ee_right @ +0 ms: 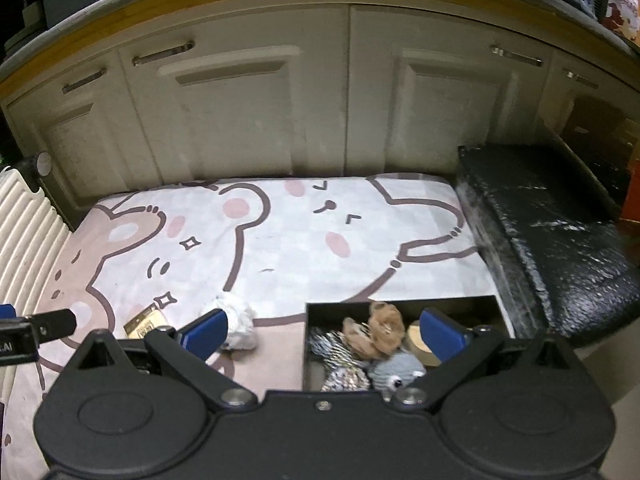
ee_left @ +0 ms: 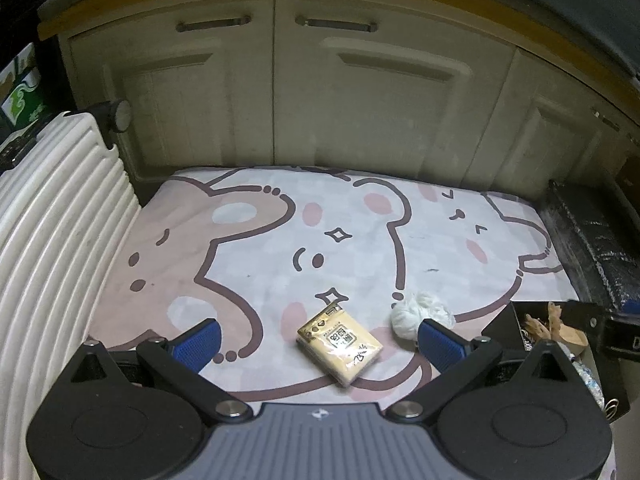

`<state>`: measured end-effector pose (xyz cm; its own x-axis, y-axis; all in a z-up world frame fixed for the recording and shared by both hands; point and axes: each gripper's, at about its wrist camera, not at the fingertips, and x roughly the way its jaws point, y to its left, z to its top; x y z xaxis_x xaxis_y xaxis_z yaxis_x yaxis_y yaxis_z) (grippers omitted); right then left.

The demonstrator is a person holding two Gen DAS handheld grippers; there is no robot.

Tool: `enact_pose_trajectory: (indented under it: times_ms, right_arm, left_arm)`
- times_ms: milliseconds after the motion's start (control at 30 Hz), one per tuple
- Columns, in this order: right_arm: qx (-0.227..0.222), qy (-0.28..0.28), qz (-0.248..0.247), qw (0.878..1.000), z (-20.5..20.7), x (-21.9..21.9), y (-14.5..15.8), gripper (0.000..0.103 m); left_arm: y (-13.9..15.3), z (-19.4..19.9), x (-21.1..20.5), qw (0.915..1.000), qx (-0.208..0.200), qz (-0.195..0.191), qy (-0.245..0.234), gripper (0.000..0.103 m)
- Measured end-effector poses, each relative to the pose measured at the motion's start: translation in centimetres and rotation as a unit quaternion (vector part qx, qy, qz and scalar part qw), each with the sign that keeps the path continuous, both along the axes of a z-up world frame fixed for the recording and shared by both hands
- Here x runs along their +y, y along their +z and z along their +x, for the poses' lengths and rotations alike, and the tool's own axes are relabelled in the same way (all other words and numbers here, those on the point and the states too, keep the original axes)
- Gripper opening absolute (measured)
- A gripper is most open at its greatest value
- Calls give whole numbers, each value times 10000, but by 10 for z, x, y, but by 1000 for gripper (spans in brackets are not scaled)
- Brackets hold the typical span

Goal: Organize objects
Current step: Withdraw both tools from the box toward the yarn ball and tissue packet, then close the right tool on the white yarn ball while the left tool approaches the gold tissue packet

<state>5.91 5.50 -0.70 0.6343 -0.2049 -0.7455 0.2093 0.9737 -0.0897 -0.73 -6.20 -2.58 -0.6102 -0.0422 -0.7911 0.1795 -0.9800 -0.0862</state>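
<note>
A yellow tissue pack (ee_left: pixel 340 343) lies on the cartoon-print mat (ee_left: pixel 280 220), between the blue pads of my open left gripper (ee_left: pixel 318 340). A crumpled white cloth ball (ee_left: pixel 420 314) sits just right of the pack, touching the right pad. In the right wrist view the same white ball (ee_right: pixel 240 322) and the pack's corner (ee_right: pixel 145 323) lie left of a black box (ee_right: pixel 400 306). The box holds a brown plush toy (ee_right: pixel 378 330), a grey knitted toy (ee_right: pixel 398 368) and silvery items (ee_right: pixel 340 356). My right gripper (ee_right: pixel 324 334) hangs open above the box's front, holding nothing.
Cream cabinet doors (ee_left: pixel 280 92) close off the far side of the mat. A white ribbed suitcase (ee_left: pixel 52 232) stands along the left. A black padded bench (ee_right: pixel 552 240) borders the right. The left gripper's tip (ee_right: pixel 36 332) shows at the right view's left edge.
</note>
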Motion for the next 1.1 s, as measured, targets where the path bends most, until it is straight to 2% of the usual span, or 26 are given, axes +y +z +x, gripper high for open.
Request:
enact_pose_trajectory:
  times_ms: [400, 500, 600, 733, 933, 1100]
  right_arm:
    - [-125, -181, 536, 9983, 37, 9, -19, 103]
    - [-108, -209, 671, 9975, 49, 11, -28, 95]
    - [-10, -167, 883, 9960, 62, 14, -40, 93]
    - [142, -35, 915, 9957, 76, 22, -56, 88]
    - [355, 81, 1027, 9940, 92, 29, -77, 85]
    - [553, 138, 1039, 9930, 102, 36, -93, 86]
  left_arm:
    - [-28, -24, 2, 9971, 68, -229, -728, 103]
    - [-35, -30, 2, 9954, 109, -243, -922, 103]
    - [-42, -34, 2, 9934, 122, -219, -1119, 103]
    - [-53, -39, 1, 9901, 69, -231, -1385, 103]
    - [-71, -44, 6, 9816, -47, -238, -1894, 103]
    - [-88, -48, 14, 9707, -173, -337, -2371, 103]
